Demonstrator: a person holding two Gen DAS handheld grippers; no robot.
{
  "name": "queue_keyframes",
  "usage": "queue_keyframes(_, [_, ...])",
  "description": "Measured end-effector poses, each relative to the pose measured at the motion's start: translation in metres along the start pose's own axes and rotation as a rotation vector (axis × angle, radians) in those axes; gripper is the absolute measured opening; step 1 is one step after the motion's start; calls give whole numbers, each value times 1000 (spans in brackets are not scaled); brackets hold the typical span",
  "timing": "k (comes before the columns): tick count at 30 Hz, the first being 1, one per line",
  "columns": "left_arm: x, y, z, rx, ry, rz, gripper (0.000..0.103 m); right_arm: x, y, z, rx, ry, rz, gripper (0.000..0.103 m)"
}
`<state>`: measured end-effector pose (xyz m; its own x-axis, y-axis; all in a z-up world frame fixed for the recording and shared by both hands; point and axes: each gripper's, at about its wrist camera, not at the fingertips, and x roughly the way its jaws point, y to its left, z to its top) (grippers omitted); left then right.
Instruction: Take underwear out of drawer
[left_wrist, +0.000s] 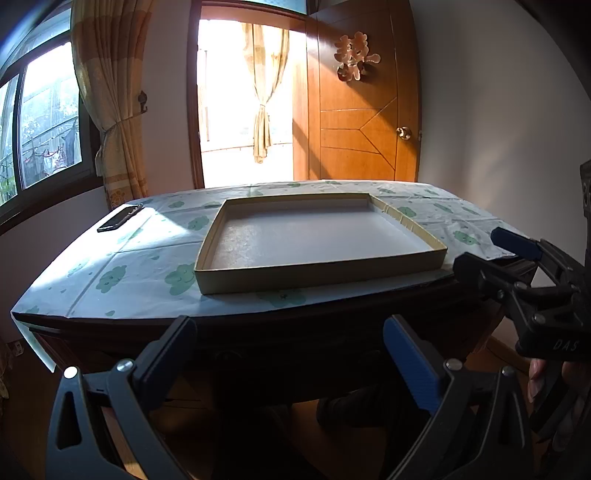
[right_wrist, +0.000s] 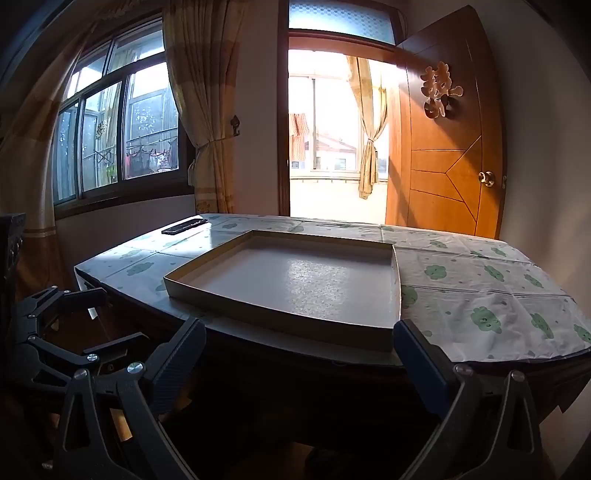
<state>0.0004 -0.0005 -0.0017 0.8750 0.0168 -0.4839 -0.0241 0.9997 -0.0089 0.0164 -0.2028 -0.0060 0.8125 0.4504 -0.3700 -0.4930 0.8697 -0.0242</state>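
Left wrist view puts your left gripper (left_wrist: 290, 345) low in front of the table's dark wooden edge (left_wrist: 258, 332), its two ribbed black-and-blue fingers spread wide with nothing between them. Your right gripper (right_wrist: 299, 347) hangs likewise released and empty, just short of the near rim of the shallow box (right_wrist: 295, 284); in the left view it shows at the right edge, with a fingertip of your hand (left_wrist: 535, 380) under it. The box is flat, rectangular cardboard with thin tan walls and a pale, faintly pebbled glossy floor, and it sits on a creased white plastic tablecloth (right_wrist: 480, 295) printed with green cloud-like shapes. A slim black phone (left_wrist: 120, 218) lies flat near the table's far left corner, well apart from the box. Behind stand a varnished orange wooden door (right_wrist: 443, 166) with a round brass knob and a tied yellow curtain (right_wrist: 207, 129). No underwear is visible in either view, and the dark table front shows no drawer you can make out.
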Motion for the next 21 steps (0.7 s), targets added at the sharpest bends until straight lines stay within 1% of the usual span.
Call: queue_keyframes(21, [-2, 1, 3, 6, -4, 4, 103, 1, -1, -1, 5, -3, -1, 102])
